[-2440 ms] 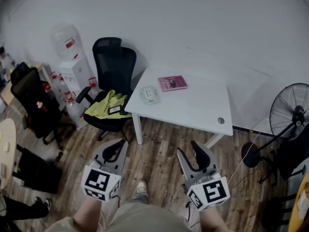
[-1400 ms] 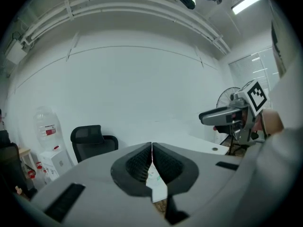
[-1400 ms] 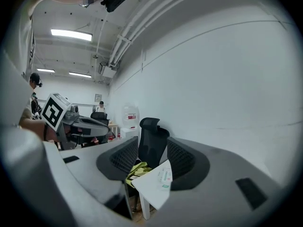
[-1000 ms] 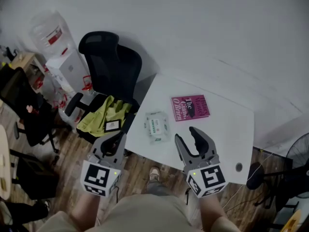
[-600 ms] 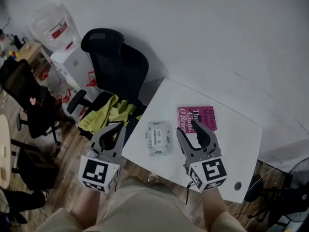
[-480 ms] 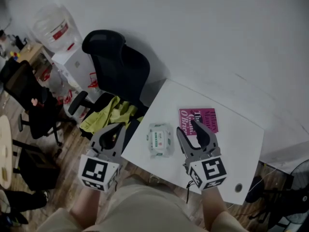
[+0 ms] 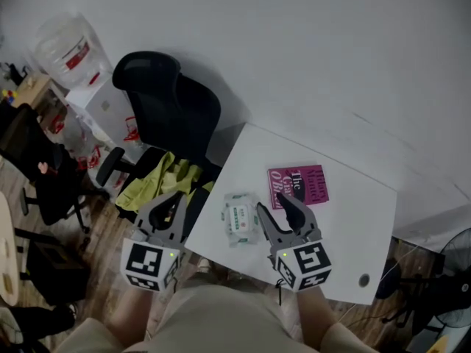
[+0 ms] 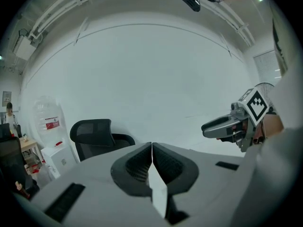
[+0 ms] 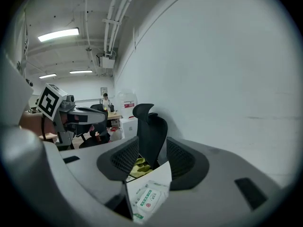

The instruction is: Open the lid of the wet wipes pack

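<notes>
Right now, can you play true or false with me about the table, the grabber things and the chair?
1. The wet wipes pack lies on the white table. True.
2. The right gripper is squeezing the pack. False: its jaws are apart and grip nothing.
3. The left gripper has its jaws together. True.
4. The book on the table is blue. False: its cover is pink.
5. A yellow-green cloth lies on the black office chair. True.
</notes>
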Available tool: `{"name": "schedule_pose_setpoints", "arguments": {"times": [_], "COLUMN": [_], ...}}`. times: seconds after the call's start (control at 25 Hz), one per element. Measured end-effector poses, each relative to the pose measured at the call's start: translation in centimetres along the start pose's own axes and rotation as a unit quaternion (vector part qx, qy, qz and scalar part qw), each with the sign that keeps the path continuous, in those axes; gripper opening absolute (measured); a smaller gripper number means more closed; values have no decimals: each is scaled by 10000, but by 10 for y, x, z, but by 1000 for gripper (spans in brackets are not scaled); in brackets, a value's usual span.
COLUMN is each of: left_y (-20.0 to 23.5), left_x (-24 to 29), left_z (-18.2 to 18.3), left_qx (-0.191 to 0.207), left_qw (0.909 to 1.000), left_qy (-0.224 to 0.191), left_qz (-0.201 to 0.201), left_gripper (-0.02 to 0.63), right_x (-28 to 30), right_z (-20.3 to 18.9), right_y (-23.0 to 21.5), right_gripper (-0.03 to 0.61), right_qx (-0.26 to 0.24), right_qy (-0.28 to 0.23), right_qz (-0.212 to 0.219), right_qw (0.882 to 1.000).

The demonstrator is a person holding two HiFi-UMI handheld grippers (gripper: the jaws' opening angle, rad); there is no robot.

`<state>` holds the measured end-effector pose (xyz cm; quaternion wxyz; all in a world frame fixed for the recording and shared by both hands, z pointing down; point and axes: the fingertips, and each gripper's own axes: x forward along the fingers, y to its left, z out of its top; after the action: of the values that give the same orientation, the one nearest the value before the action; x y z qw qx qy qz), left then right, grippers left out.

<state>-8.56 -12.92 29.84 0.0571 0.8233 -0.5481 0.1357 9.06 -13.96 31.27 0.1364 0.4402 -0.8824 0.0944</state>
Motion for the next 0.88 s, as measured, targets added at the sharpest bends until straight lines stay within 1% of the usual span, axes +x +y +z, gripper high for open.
{"name": "schedule_pose_setpoints", "arguments": {"times": [0.2, 0.32, 0.52, 0.68, 0.88], "left_y": [7, 2, -11, -18, -36], "left_x": [6, 16, 38, 59, 88], "left_z": [-6, -20, -50, -77, -123], "left_qx": [-70, -29, 26, -1, -119], "left_qw": [9998, 9990, 9953, 9924, 9841], "left_qy": [50, 258, 631, 791, 1196], "left_qz": [-197, -376, -735, -943, -1306], "left_gripper": [24, 24, 24, 25, 23], "right_x": [9, 22, 49, 69, 89], "right_z": [-7, -23, -69, -107, -147], "right_y": [5, 8, 9, 7, 12], "right_gripper": [192, 192, 192, 192, 192], "right_qx": [-50, 42, 154, 209, 141], "right_qy": [210, 400, 963, 1358, 1767], "right_qz": [-83, -71, -92, -163, -123], "right_qw": [9997, 9992, 9952, 9904, 9841]}}
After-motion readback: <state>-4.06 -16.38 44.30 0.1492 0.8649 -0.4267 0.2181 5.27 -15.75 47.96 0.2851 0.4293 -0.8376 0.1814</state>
